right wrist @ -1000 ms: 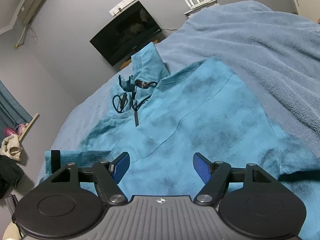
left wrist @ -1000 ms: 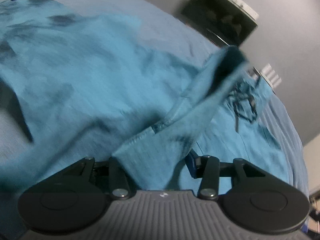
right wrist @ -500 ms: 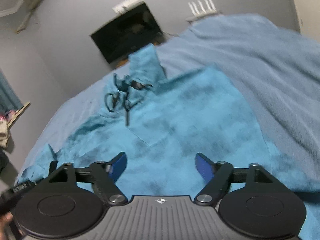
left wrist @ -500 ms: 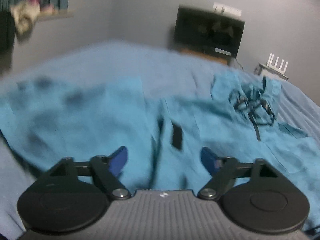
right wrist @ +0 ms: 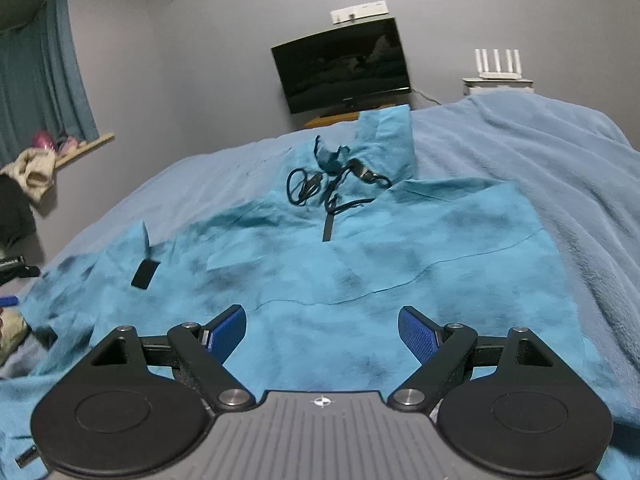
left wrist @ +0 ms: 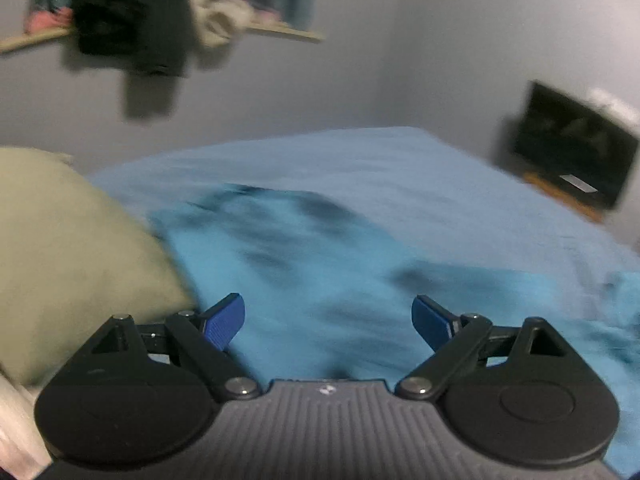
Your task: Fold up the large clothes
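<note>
- Left side first: the left gripper (left wrist: 328, 316) has its blue pads spread wide with nothing between them, hanging just above the teal fabric. Right beside it on the left is a pale green pillow (left wrist: 72, 248). That view is pretty smeared, so I can't tell exactly which part of the garment is under it; my guess is a sleeve or a side panel.
- The thing being folded is a big teal mottled hoodie (right wrist: 360, 264), lying mostly flat on the blue blanket (right wrist: 540, 152) that covers the bed.
- Right gripper (right wrist: 322, 330): same deal, fingers apart and empty, hovering low over the chest and hem area.
- Orientation: the hood and the black drawcords (right wrist: 332, 184) point away from the cameras toward the TV (right wrist: 344, 64) on the far wall, with the hem nearest the grippers. So the long axis runs from near to far, collar at the far end.
- The left sleeve looks bunched and partly turned in near the black patch (right wrist: 145, 274).
- How I'd do this step: pinch a side edge with both claws at once, one near the hem and one up near the shoulder, grab only the layers you want, lift just enough to clear, and carry the edge across parallel to that long axis so the crease stays straight. Smooth the bunched sleeve first or it'll get trapped.
</note>
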`<control>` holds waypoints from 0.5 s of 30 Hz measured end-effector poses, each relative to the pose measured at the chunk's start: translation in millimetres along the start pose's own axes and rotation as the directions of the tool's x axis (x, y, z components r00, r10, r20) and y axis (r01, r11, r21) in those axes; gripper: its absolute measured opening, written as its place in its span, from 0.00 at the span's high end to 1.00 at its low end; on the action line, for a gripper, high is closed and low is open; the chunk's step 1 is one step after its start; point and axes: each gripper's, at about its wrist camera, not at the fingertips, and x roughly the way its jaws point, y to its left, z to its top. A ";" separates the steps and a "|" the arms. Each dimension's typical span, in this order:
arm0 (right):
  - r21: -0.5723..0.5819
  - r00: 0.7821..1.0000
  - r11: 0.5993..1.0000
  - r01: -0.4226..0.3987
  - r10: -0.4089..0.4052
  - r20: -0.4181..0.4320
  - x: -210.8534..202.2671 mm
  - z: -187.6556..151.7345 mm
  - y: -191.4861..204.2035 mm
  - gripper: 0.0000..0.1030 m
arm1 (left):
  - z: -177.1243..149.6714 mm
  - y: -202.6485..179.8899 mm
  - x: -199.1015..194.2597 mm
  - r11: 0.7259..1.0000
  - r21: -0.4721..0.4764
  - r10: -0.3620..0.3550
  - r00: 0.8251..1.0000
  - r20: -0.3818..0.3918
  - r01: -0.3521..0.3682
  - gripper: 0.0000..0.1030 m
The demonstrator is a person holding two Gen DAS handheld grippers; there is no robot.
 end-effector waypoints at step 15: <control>-0.021 0.997 1.000 0.005 -0.006 -0.078 27.6 -3.7 6.5 0.17 | -3.2 106.1 65.6 0.925 -0.348 -0.197 0.975 -0.103 0.151 0.91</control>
